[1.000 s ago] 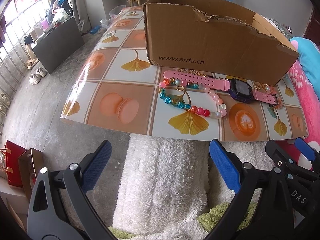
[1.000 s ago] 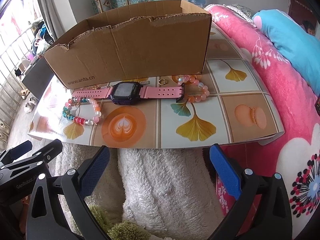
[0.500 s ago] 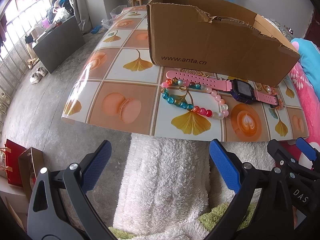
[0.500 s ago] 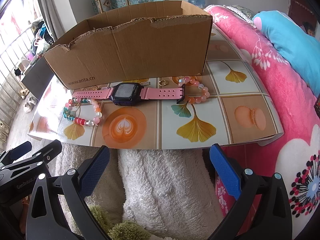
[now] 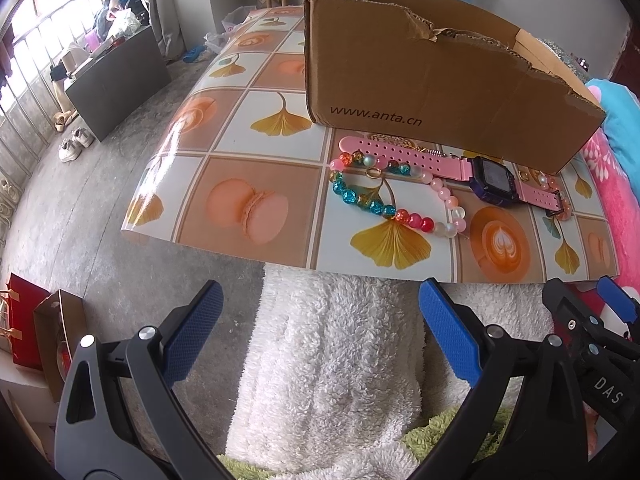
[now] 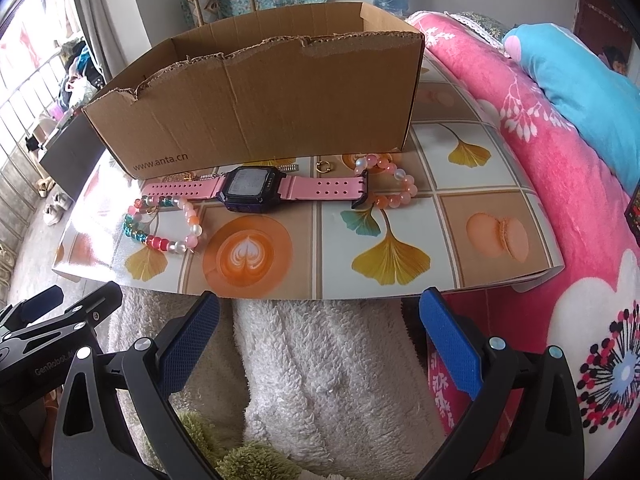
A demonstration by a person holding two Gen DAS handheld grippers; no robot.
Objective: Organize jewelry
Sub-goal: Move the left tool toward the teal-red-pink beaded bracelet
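both left gripper (image 5: 320, 320) and right gripper (image 6: 320, 320) wide open, empty; pink watch (image 6: 256, 190), bead bracelets (image 5: 384, 200) beside cardboard box (image 6: 260, 108).

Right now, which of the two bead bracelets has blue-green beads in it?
The multicoloured bracelet at the plain end of the watch strap. The other bracelet, at the strap's buckle end, has only pink, orange and pale beads.
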